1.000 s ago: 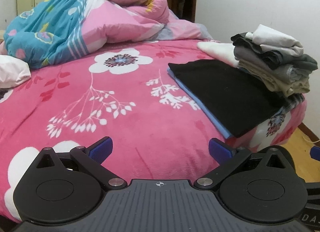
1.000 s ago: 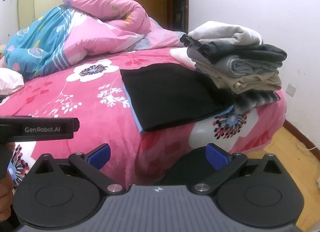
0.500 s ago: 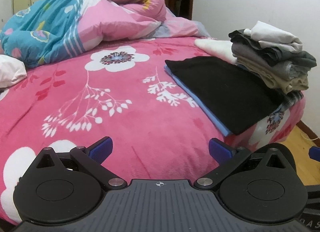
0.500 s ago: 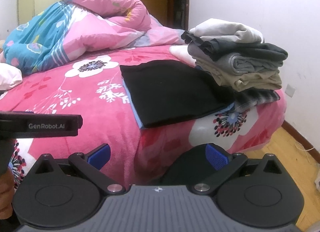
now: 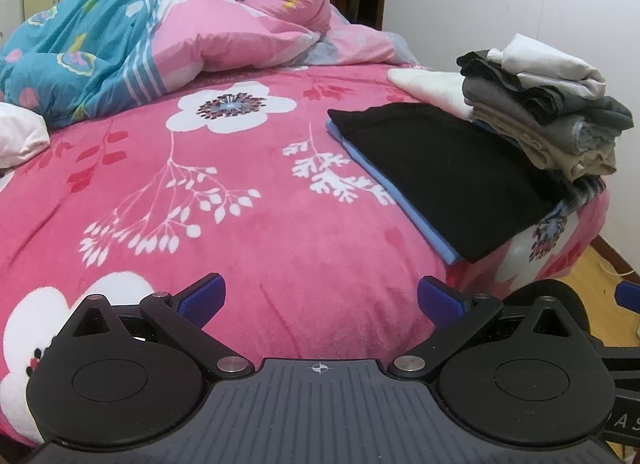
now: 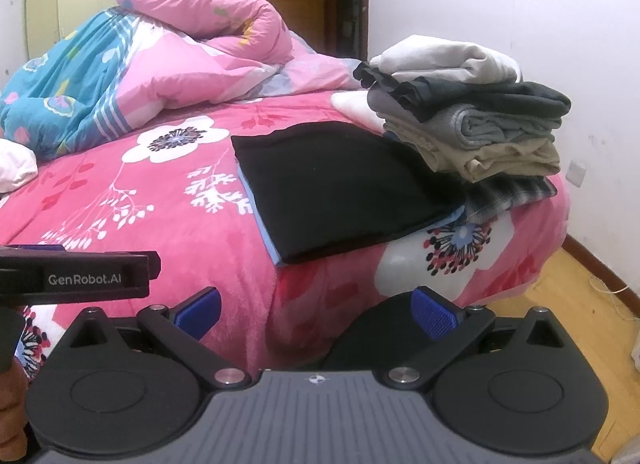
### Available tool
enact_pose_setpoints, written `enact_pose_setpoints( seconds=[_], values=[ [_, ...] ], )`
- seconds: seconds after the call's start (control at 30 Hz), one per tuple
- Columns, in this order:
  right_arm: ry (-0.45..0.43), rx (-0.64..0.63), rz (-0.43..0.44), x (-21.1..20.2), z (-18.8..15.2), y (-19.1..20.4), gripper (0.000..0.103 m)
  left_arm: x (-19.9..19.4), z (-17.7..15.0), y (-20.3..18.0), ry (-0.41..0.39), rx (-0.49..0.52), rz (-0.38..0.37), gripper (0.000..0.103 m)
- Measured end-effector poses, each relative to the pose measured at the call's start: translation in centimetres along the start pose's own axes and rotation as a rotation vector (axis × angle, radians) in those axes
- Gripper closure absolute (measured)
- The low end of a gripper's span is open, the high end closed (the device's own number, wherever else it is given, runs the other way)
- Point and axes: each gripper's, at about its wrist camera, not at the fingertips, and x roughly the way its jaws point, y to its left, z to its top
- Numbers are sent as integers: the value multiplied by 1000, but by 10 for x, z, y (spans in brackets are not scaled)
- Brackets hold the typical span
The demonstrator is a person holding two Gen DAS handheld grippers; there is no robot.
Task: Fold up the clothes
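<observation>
Both views have crept slightly closer to the bed over the last second, nothing else has changed: no garment picked, so you're between pieces. Your left gripper [image 5: 318,298] has its blue pads spread wide, empty, hovering over the pink floral fleece bedspread [image 5: 248,248]; your right gripper [image 6: 316,306] is equally wide and empty, hanging at the bed's near edge. The flat folded black garment [image 6: 340,188] lies at 12 o'clock in the right view, on a light-blue folded piece [image 6: 262,220] showing only as a rim. Touching its 2 o'clock side is the stack of folded clothes in white, dark grey and khaki [image 6: 472,120], resting on a plaid piece [image 6: 516,192] close to the bed corner, so a shove there would likely tip it off. A white cloth [image 5: 432,86] lies behind the stack. The heaped pink-and-teal quilt [image 5: 152,44] fills 10–11 o'clock. Open room for laying a piece flat is the bare bedspread centre-left; wooden floor [image 6: 560,312] lies at 4 o'clock.
</observation>
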Motion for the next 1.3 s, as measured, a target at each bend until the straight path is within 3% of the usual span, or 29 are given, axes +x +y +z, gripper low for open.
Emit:
enact_pose_setpoints(
  seconds=[1.3],
  values=[
    [9, -27, -2, 2, -1, 14, 0, -3, -1, 6, 0, -4, 6, 0]
  ],
)
